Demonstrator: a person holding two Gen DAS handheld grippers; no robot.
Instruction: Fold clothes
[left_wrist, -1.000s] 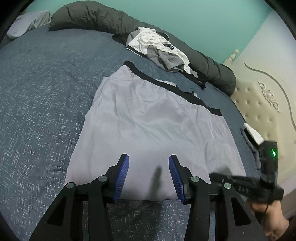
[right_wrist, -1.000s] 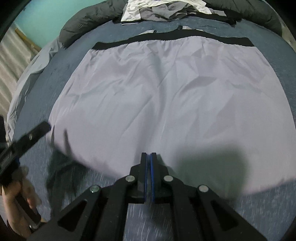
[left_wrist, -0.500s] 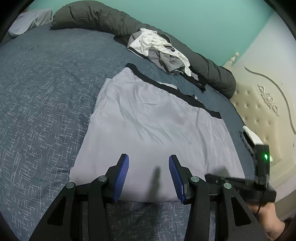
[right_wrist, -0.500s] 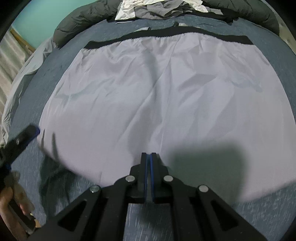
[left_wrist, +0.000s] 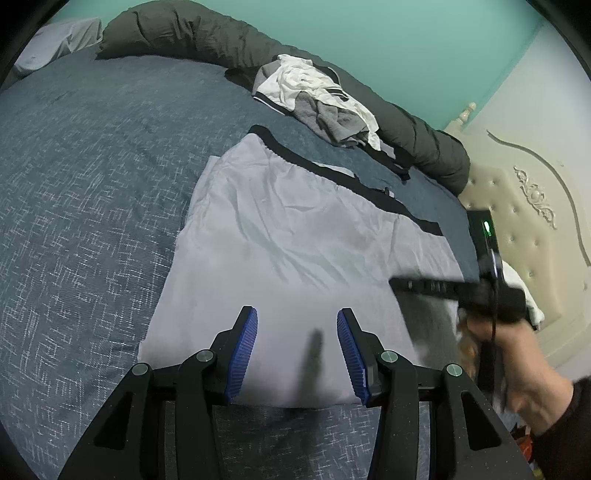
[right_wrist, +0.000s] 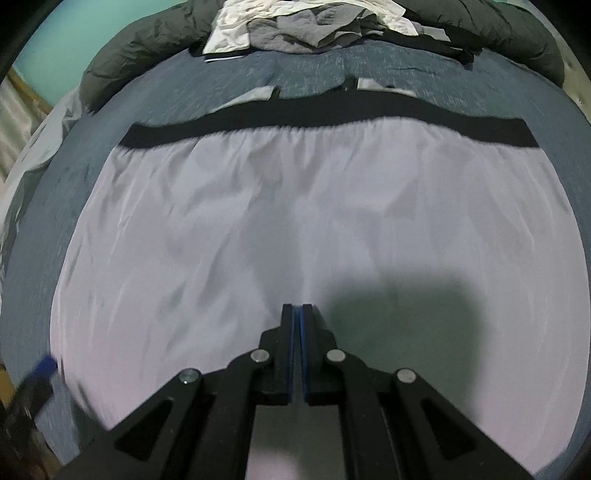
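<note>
A light grey garment (left_wrist: 295, 258) with a black waistband (left_wrist: 354, 181) lies spread flat on the blue bed. It fills the right wrist view (right_wrist: 295, 229), waistband (right_wrist: 325, 122) at the far side. My left gripper (left_wrist: 297, 347) is open and empty, hovering over the garment's near hem. My right gripper (right_wrist: 297, 314) is shut with nothing between its pads, low over the garment's middle. In the left wrist view the right gripper (left_wrist: 399, 284) reaches in over the garment's right side, blurred.
A pile of unfolded white and grey clothes (left_wrist: 321, 99) lies at the far side, also in the right wrist view (right_wrist: 314, 26). A rolled dark duvet (left_wrist: 192, 37) runs along the back. A cream tufted headboard (left_wrist: 524, 221) stands at right.
My right gripper has moved forward over the garment toward the waistband, staying shut. My left gripper has stayed open near the hem, shifting slightly.
</note>
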